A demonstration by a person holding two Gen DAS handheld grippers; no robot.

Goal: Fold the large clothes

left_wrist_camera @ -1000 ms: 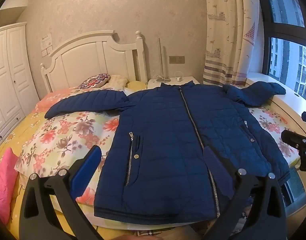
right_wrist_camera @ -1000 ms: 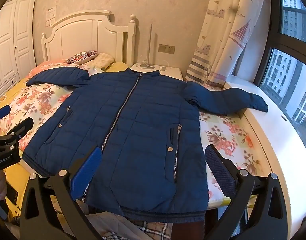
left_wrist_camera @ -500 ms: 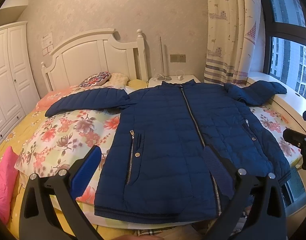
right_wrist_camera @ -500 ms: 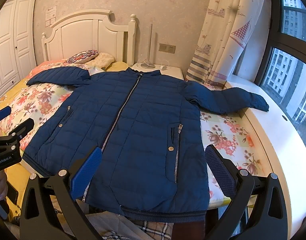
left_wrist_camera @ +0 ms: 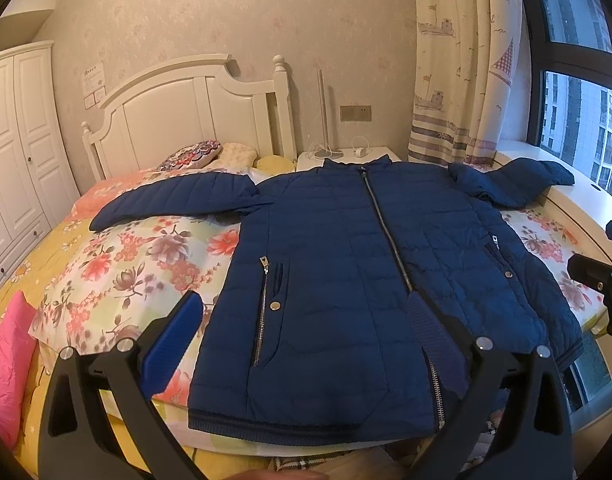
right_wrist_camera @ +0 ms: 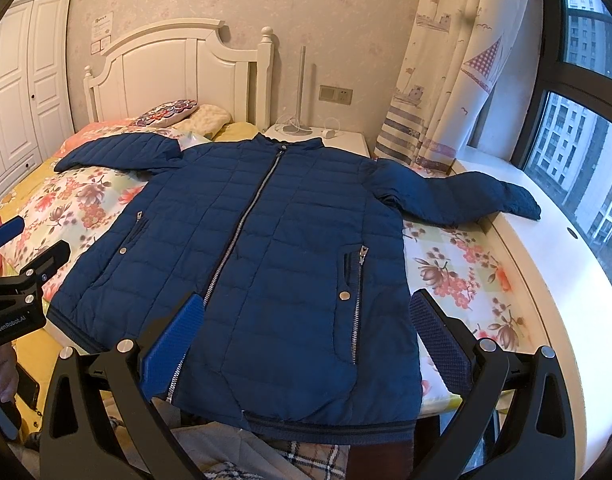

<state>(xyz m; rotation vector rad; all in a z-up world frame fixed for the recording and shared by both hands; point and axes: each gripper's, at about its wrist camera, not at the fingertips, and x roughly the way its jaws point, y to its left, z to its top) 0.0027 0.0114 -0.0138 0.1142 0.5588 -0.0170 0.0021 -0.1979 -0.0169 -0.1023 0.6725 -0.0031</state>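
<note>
Hardly anything has moved since the earlier frames: both views have drifted only slightly, and the navy puffer jacket lies exactly as it did. It fills the centre of both views, spread front-up and zipped on the floral bedspread, collar toward the white headboard, hem at the near edge of the bed. I judge it has been laid flat like this so the folds can begin from the sleeves.

One sleeve stretches toward the upper left of the left view, across the flowers. The other sleeve reaches right in the right view, its cuff resting on the white window ledge.

My left gripper hovers above the hem at the lower centre, its blue pads spread wide and gripping nothing. My right gripper is the same: fully parted, empty, held over the lower front of the jacket. Each tool also shows at the edge of the other's view.

No fold is started yet. I would go for a sleeve first, probably the one on the ledge.
</note>
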